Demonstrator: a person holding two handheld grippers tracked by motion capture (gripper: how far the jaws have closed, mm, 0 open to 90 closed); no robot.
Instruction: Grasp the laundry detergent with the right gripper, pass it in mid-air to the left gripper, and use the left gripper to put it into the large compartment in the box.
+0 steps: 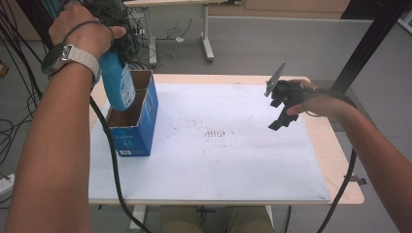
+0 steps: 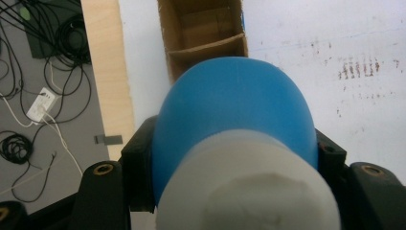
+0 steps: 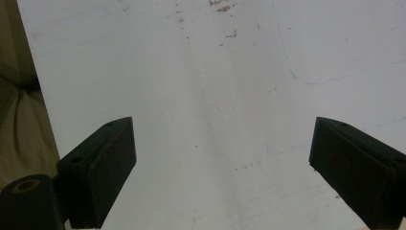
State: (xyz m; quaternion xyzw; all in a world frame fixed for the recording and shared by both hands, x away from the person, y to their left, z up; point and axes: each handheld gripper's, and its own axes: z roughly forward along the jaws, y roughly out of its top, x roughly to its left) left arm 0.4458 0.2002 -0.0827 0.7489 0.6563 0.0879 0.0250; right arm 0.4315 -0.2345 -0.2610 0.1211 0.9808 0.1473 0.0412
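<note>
A blue plastic bottle with a white cap is shown clamped in the left claw, held by the person's left hand above the left side of the counter. In the high view, the bottle is seen hanging base-down and slightly tilted, its lower end at the mouth of an open blue cardboard box with a brown interior; whether the base is touching the box cannot be told. In the left gripper view, the bottle is pressed on both sides by the black jaws near its white cap, and the box is seen beyond it, divided by a cardboard partition into two compartments. The box is stood on a white sheet by which most of the counter is covered, near that sheet's left edge. The right claw is held in the right hand over the right part of the sheet, well apart from the box. In the right gripper view, its jaws are spread wide, with nothing between them, above the stained white sheet.
</note>
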